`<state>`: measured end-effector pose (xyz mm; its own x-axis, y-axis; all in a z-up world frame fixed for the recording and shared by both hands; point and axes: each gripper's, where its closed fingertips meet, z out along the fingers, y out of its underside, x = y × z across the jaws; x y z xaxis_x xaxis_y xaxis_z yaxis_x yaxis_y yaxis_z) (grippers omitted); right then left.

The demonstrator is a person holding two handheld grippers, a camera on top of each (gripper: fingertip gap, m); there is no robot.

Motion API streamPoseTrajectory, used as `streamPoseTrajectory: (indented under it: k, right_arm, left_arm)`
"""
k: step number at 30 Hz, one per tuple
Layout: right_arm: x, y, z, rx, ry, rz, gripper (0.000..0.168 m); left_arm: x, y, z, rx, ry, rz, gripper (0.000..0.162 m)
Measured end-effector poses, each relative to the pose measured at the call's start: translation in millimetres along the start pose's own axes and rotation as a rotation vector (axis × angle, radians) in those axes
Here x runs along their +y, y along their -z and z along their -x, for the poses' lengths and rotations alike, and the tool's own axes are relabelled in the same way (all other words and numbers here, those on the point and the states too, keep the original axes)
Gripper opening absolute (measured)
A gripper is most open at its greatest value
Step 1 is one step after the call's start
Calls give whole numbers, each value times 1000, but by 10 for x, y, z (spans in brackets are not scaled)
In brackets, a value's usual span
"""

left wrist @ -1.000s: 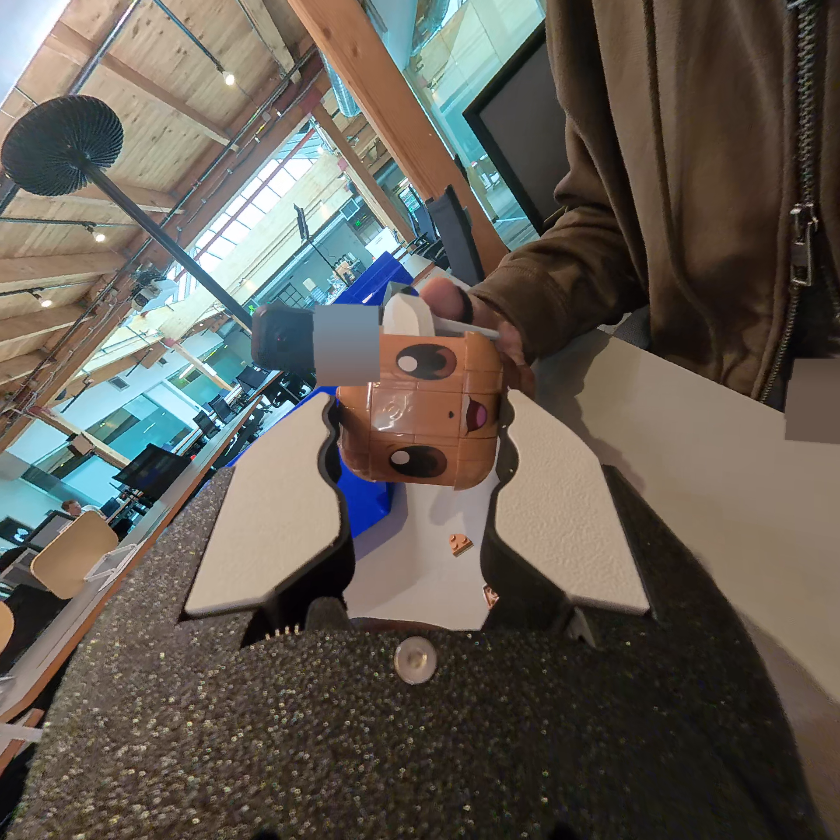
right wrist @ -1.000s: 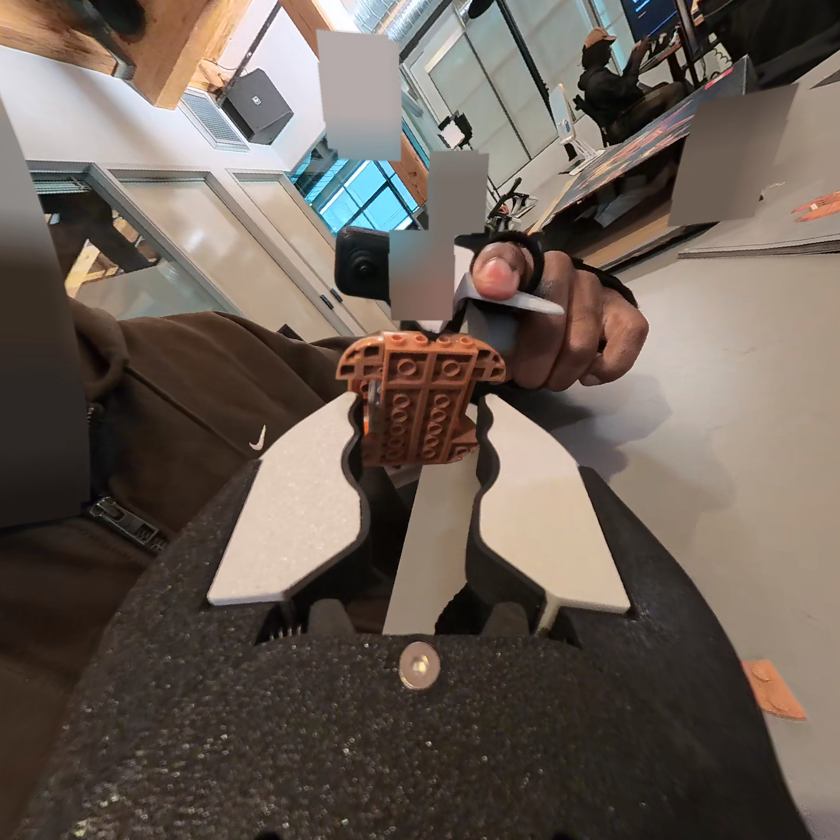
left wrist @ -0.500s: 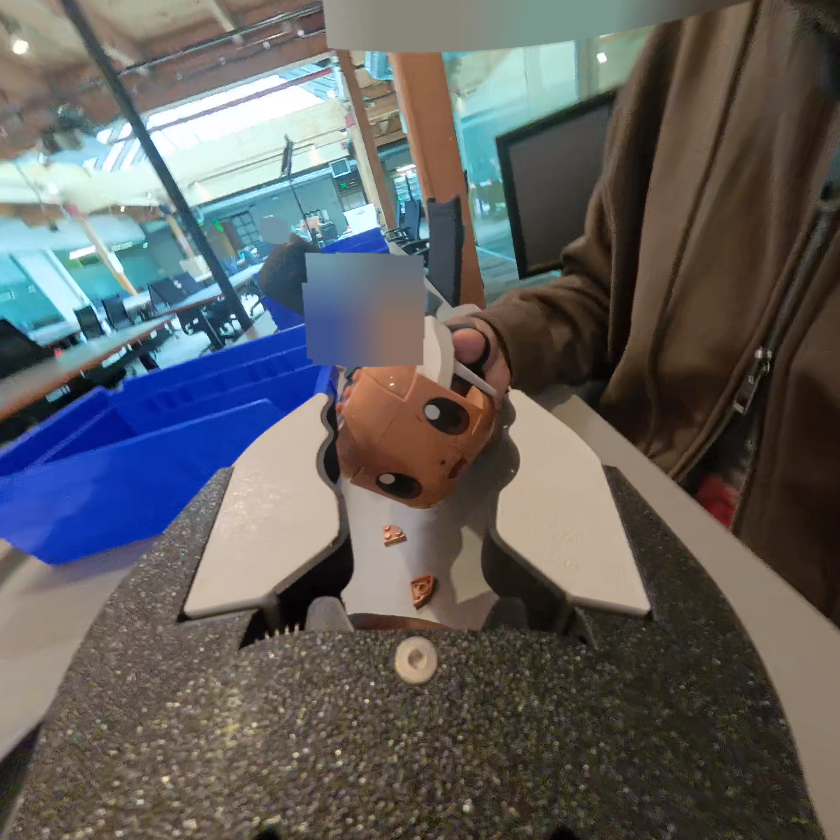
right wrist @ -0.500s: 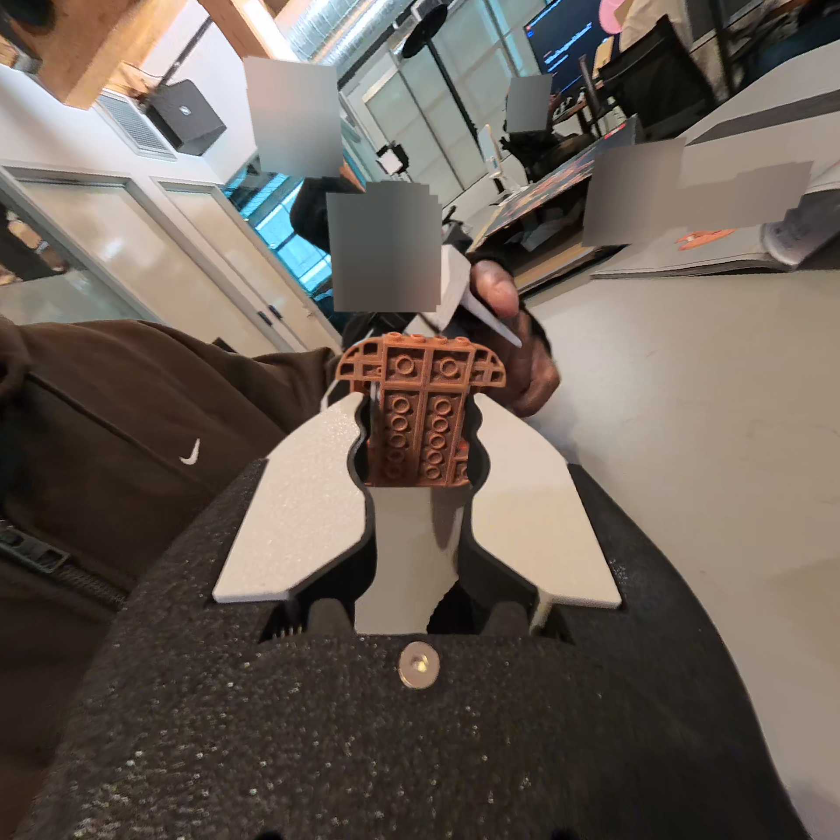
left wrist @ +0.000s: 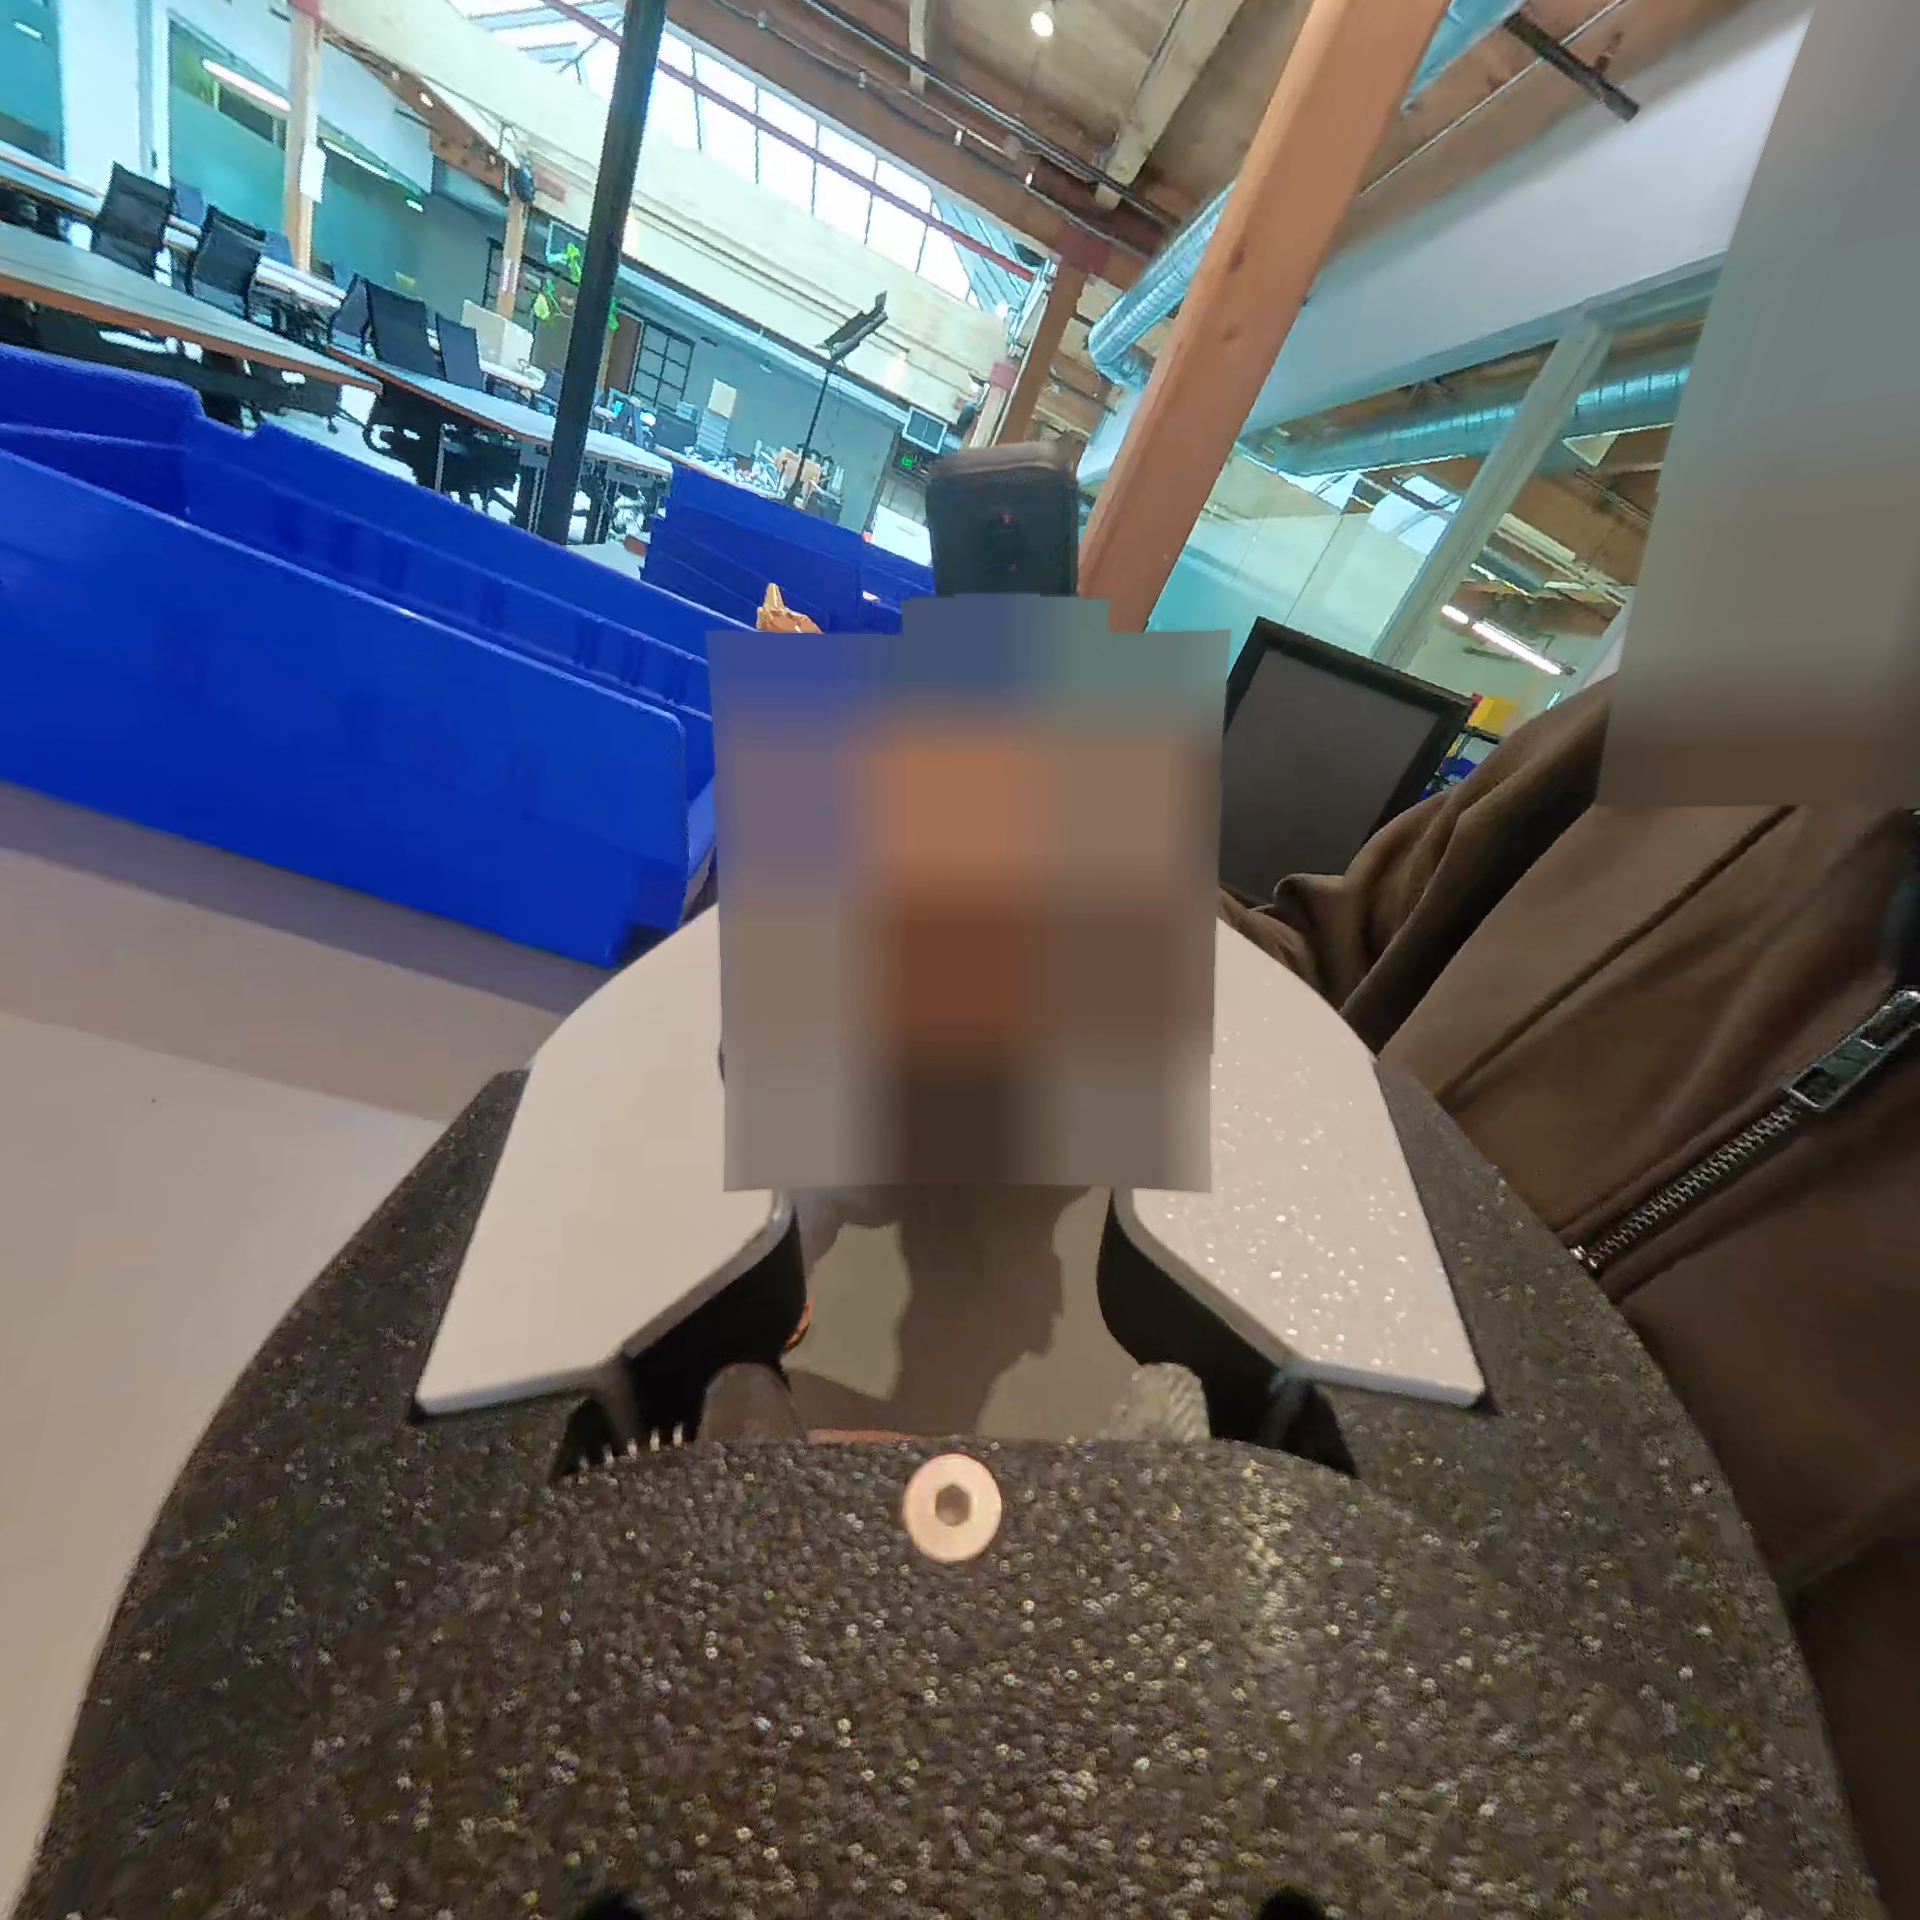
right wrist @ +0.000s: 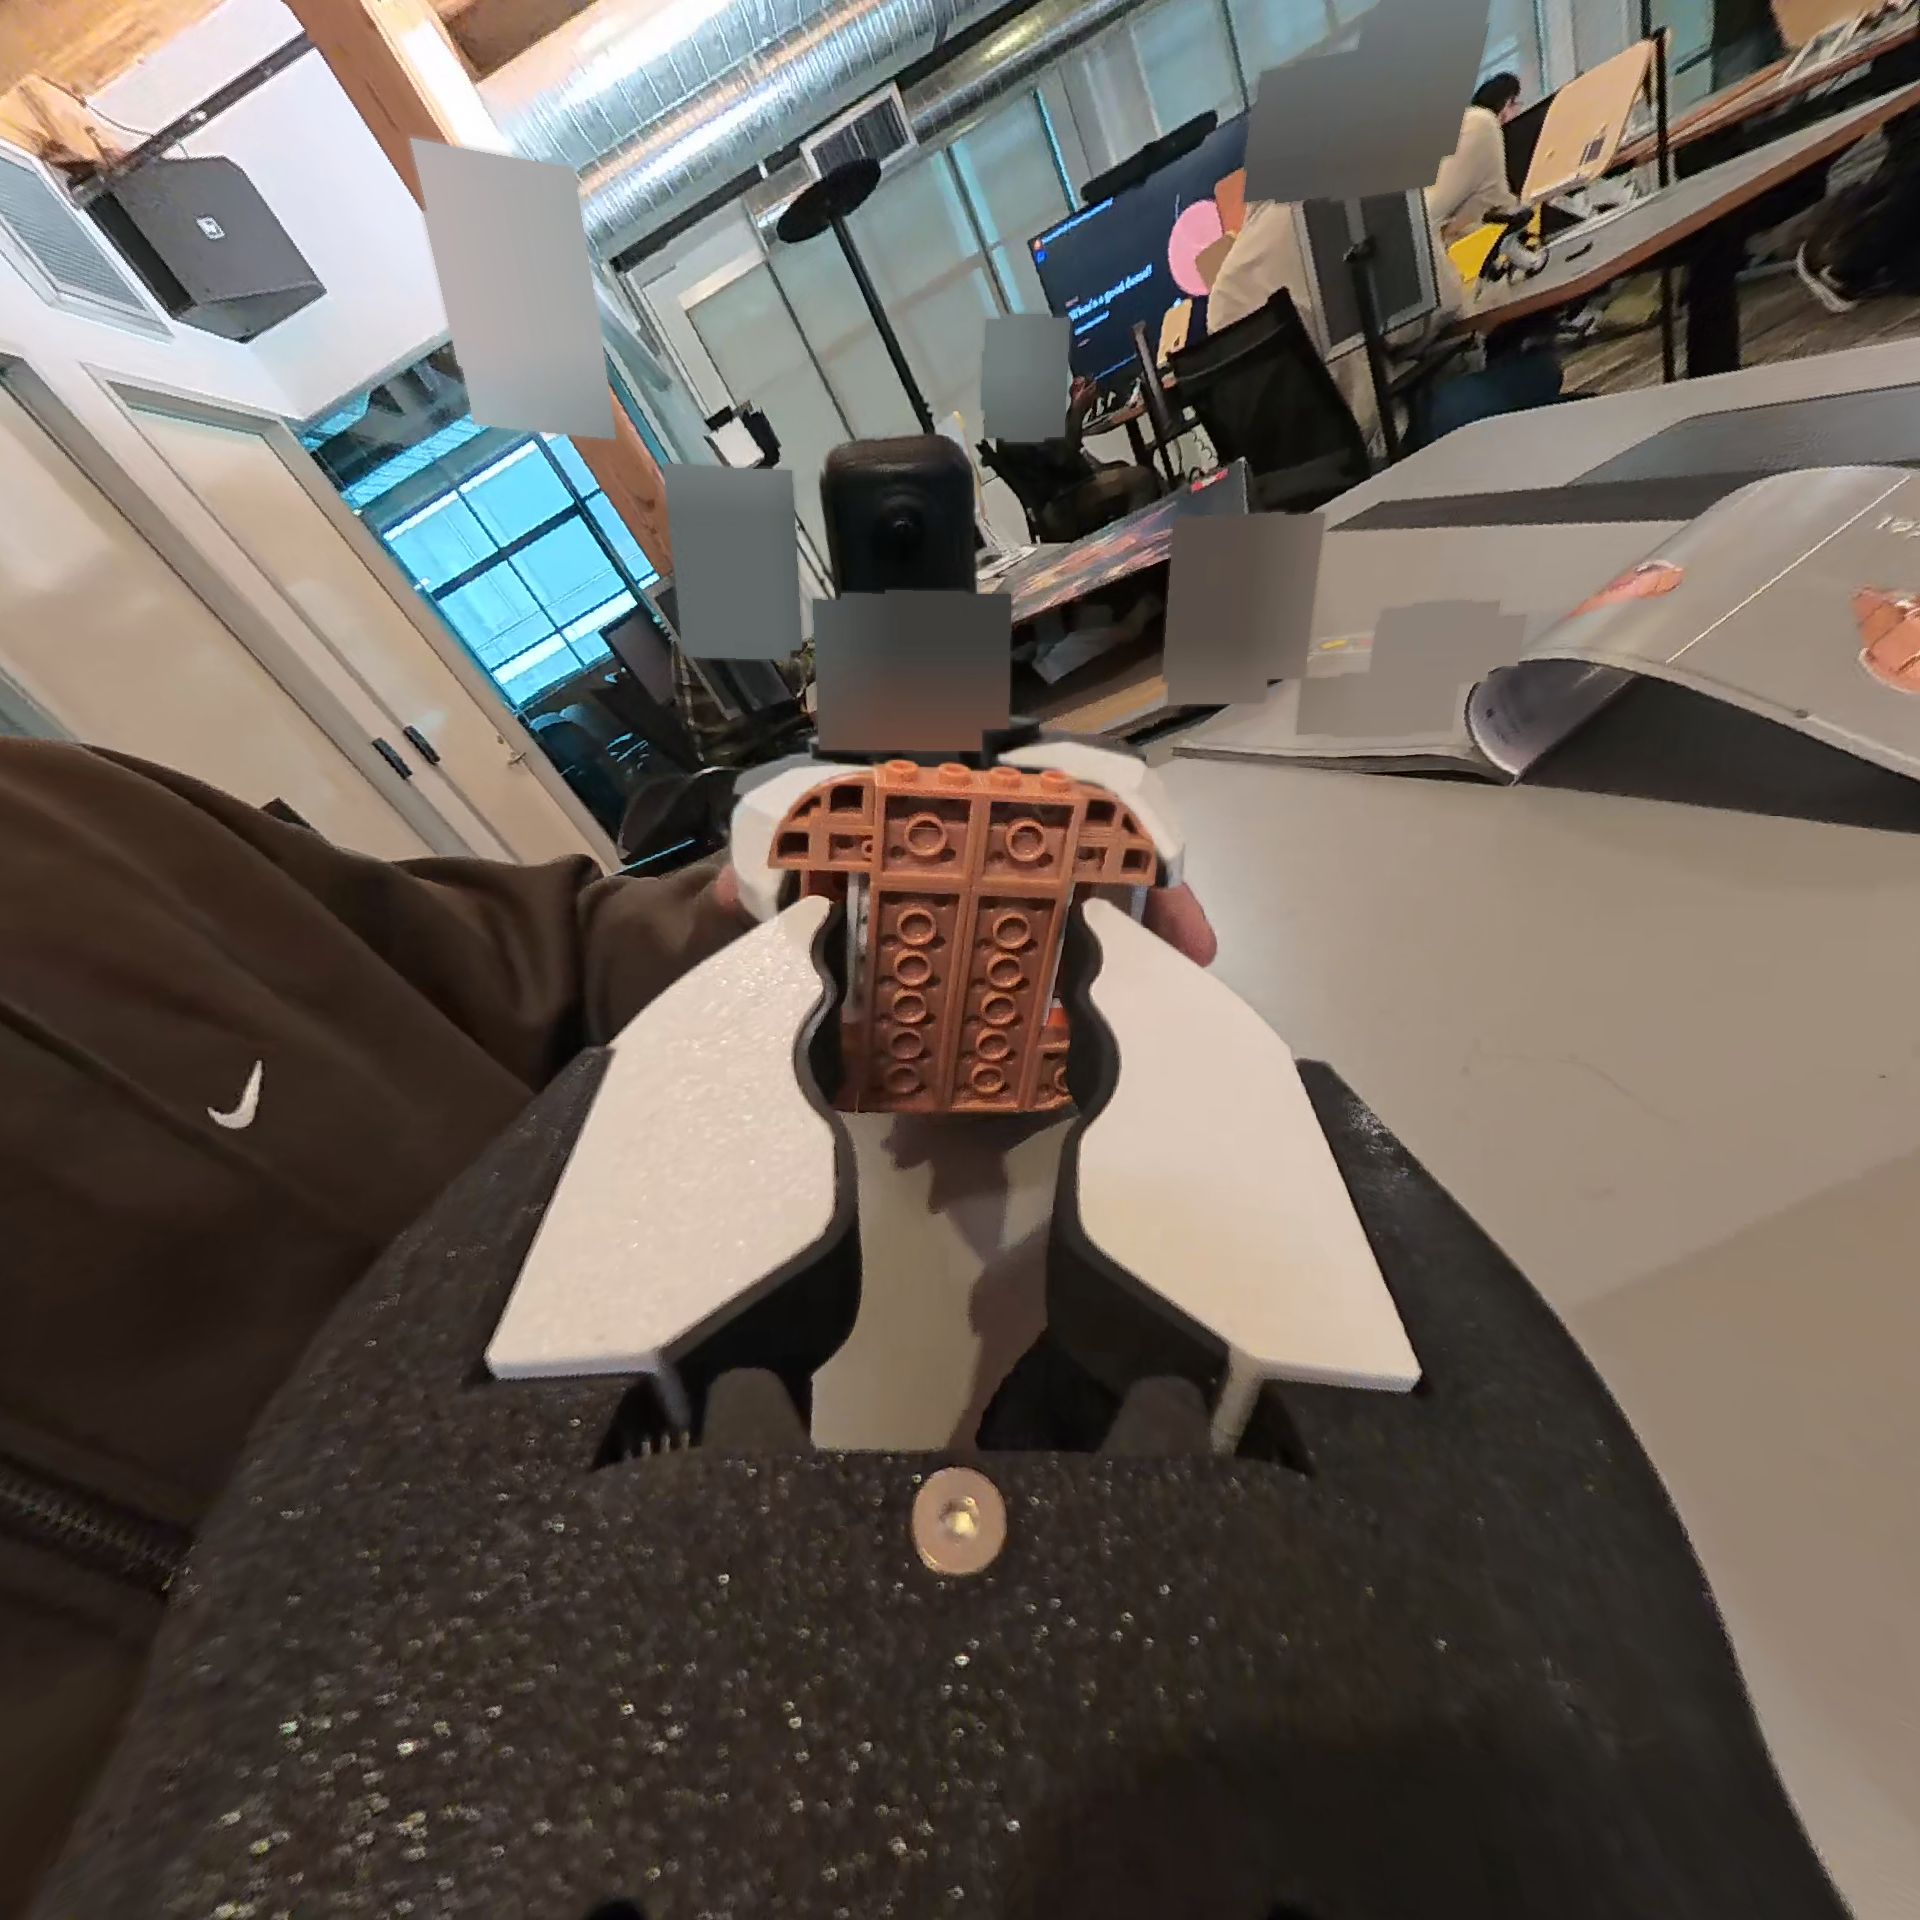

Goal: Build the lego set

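Left wrist view: left gripper (left wrist: 966, 1091) points along the grey table top (left wrist: 156, 1195) toward the person's brown zip jacket (left wrist: 1662, 1091). A blur patch covers everything between its white fingers (left wrist: 623, 1195), tips included. The finger bases stand apart, but whether the tips grip anything cannot be told here. The right gripper's black camera block shows just above the patch, so the two grippers face each other head on. Blue plastic bins (left wrist: 312, 727) sit along the far left edge of the table.

Right wrist view: right gripper (right wrist: 961, 966) is clamped on the orange-brown lego build with the rounded wide end (right wrist: 966, 935), a finger pressing each long side of its narrow part. The build is held up off the table (right wrist: 1558, 1091), near the edge by the person, with its tubed underside facing this camera. Its long axis runs straight out along the fingers. The wide rounded end is farthest out, with a row of studs on its far edge. The left gripper's white finger tips flank that wide end on both sides, touching or just beside it; which one is unclear. An open grey instruction booklet (right wrist: 1714, 644) lies at the far right of the table.

Judgement: the next move depends on that head-on line. The free far end points straight at the left gripper, so the left is the nearer one to take or press it, moving along the long axis.
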<state>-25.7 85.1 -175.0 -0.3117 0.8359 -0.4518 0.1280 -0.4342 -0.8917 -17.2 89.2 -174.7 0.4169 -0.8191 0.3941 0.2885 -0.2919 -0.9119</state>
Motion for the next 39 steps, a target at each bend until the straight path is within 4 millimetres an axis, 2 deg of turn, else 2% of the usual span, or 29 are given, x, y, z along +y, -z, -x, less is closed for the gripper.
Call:
streamPoseTrajectory:
  k: [7,10,22,35,39]
  right_arm:
    - [5,-30,-2,6,2,-1,40]
    - [-1,-39,-2,10,1,-6,40]
    - [-17,-57,27,26,23,23,41]
    - [2,-53,-45,151,152,73,40]
    - [20,-61,-57,194,216,115,40]
  left_arm:
    - [155,-76,-46,39,41,62,67]
    - [143,-76,-70,69,73,41,62]
    - [26,-19,-116,170,192,-66,61]
    - [37,-22,-29,59,82,-28,63]
    - [82,-48,-34,56,83,-4,68]
